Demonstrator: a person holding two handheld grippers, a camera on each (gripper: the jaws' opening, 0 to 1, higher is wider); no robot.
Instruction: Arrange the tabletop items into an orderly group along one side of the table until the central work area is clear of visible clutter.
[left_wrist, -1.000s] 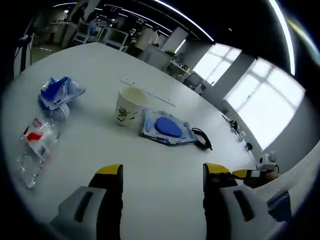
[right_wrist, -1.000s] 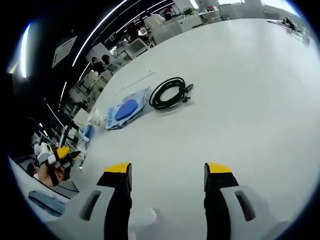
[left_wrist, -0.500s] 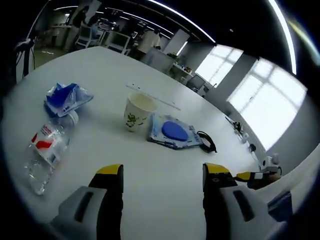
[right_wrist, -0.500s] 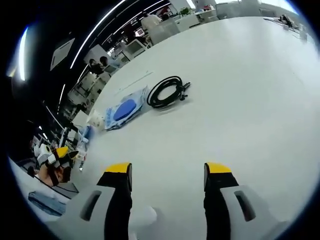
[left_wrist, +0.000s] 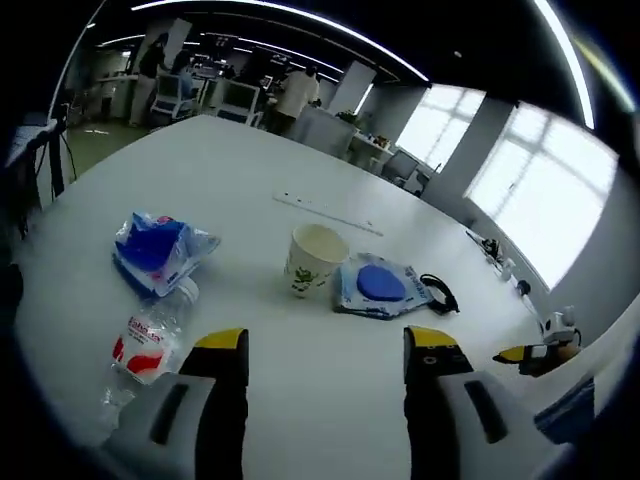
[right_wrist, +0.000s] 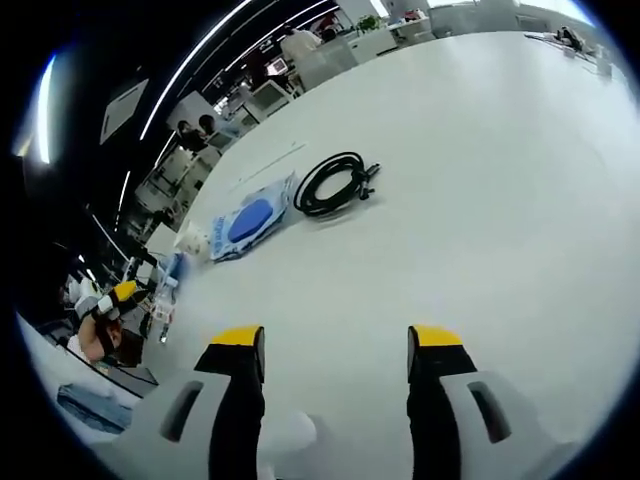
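The surface (left_wrist: 300, 390) looks smooth, white and faintly glossy, catching soft window light. The cup (left_wrist: 311, 260) appears to be matt paper with a printed green motif. The bottle (left_wrist: 145, 345) is clear, crinkled plastic with a glossy label. Both blue packets (left_wrist: 160, 252) (left_wrist: 380, 288) look like shiny plastic film. The cable (right_wrist: 335, 183) appears black and rubbery, slightly sheened.

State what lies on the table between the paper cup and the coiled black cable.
In the left gripper view, a flat blue-and-white packet lies between the paper cup and the black cable. The right gripper view shows the same order.
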